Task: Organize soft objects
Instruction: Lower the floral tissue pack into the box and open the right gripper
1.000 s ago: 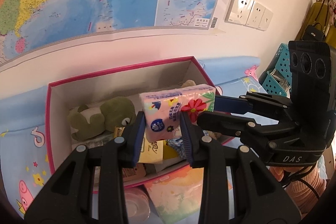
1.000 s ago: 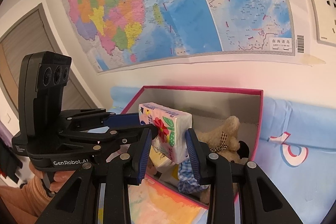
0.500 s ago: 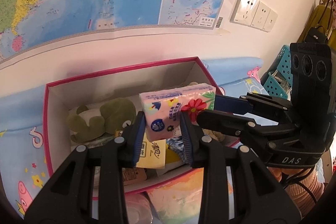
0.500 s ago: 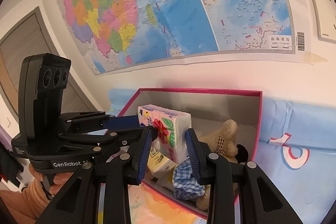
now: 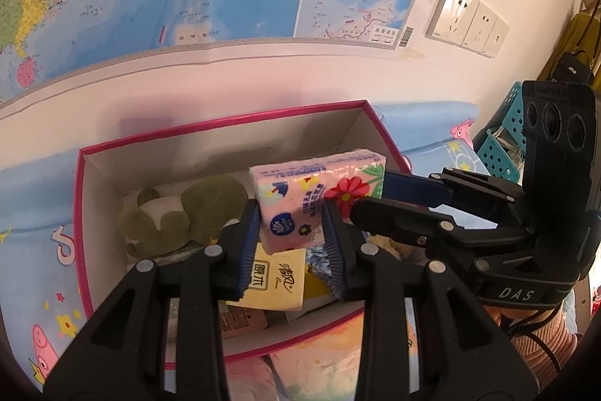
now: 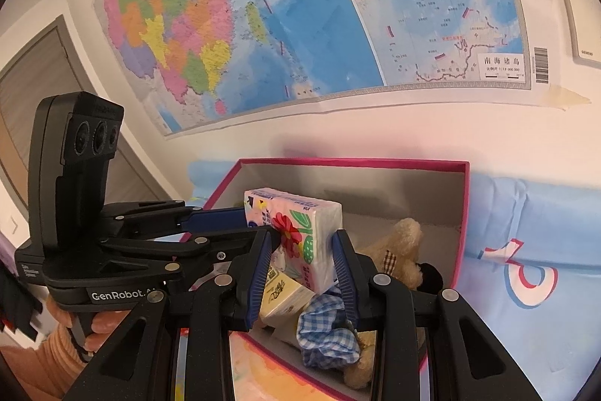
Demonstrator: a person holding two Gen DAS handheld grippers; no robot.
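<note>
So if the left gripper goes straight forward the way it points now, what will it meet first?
Probably the yellow tissue pack in the pink box, right under the pink tissue pack that the left gripper holds; depth is unclear.

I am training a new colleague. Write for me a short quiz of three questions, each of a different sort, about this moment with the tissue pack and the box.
1. True or false: the pink flower-printed soft tissue pack is clamped by the left gripper and the right gripper together.
2. Choose one. The green plush toy lies: A) inside the pink-edged cardboard box; B) on the blue cartoon cloth; C) in the teal plastic basket.
3. Fill in: in the right wrist view, the crumpled fabric near the beige plush bear has a blue and white ____ pattern.

Key: 1 true; 2 A; 3 checked.
</note>
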